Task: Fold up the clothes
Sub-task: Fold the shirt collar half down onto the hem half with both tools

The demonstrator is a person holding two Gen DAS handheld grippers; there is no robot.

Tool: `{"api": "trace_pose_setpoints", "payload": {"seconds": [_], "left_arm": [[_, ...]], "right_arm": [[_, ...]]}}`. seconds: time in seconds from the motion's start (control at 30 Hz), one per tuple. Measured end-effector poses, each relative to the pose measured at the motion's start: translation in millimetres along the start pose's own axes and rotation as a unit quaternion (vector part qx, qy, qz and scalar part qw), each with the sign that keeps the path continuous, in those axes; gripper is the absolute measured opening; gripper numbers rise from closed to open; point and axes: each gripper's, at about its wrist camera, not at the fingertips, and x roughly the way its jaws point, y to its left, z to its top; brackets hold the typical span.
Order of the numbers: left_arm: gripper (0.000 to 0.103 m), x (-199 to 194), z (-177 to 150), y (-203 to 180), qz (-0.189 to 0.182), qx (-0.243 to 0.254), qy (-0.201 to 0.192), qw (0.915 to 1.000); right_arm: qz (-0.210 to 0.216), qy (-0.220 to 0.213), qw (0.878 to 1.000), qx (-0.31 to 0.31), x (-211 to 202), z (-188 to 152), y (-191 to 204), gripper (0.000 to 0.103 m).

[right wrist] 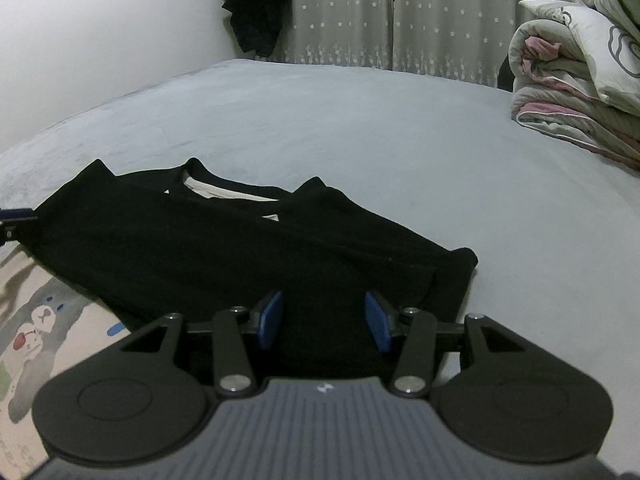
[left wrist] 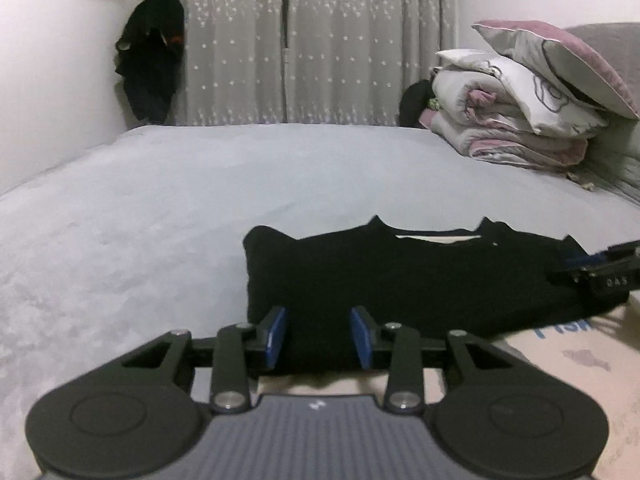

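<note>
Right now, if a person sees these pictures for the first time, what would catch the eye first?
First, the black shirt, lying partly folded near the front edge of the pale grey bed, dark against the sheet. Next, the left gripper and right gripper, each low over the shirt's near edge with blue pads apart. Then the stack of folded quilts at the far right.
</note>
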Motion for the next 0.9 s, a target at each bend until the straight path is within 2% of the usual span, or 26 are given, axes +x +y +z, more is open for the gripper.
{"api": "trace_pose_setpoints", "payload": {"seconds": [0.2,0.43,0.53,0.6,0.67,0.73,0.8,0.9], "left_arm": [[0.041,13.8,-10.3,13.5,-0.014,-0.042,0.027,0.9986],[0.042,14.1,-13.8,12.6,-0.014,-0.042,0.028,0.9986],[0.044,14.2,-12.4,10.8,-0.013,-0.034,0.032,0.9988],[0.054,13.4,-11.2,9.6,-0.02,-0.029,0.034,0.9988],[0.061,10.4,-10.0,8.4,-0.031,-0.021,0.037,0.9986],[0.063,3.6,-9.3,4.9,-0.032,-0.013,0.039,0.9986],[0.073,-5.9,-9.8,3.0,-0.038,-0.014,0.044,0.9982],[0.075,-23.7,-13.2,1.5,-0.051,-0.017,0.053,0.9972]], "right_arm": [[0.001,-0.001,1.0,0.001,0.5,0.5,-0.2,0.052],[0.004,-0.004,1.0,0.005,1.2,0.1,-1.9,0.053],[-0.01,-0.003,1.0,0.001,-0.9,2.0,2.7,0.055],[-0.032,0.001,0.999,-0.001,-4.1,4.3,8.7,0.06],[-0.051,0.005,0.999,0.005,-11.9,8.1,14.0,0.063],[-0.066,0.006,0.998,0.016,-23.1,12.0,18.5,0.067],[-0.072,-0.001,0.997,0.028,-40.5,13.9,21.5,0.07],[-0.07,-0.007,0.996,0.061,-68.0,13.3,23.1,0.072]]}}
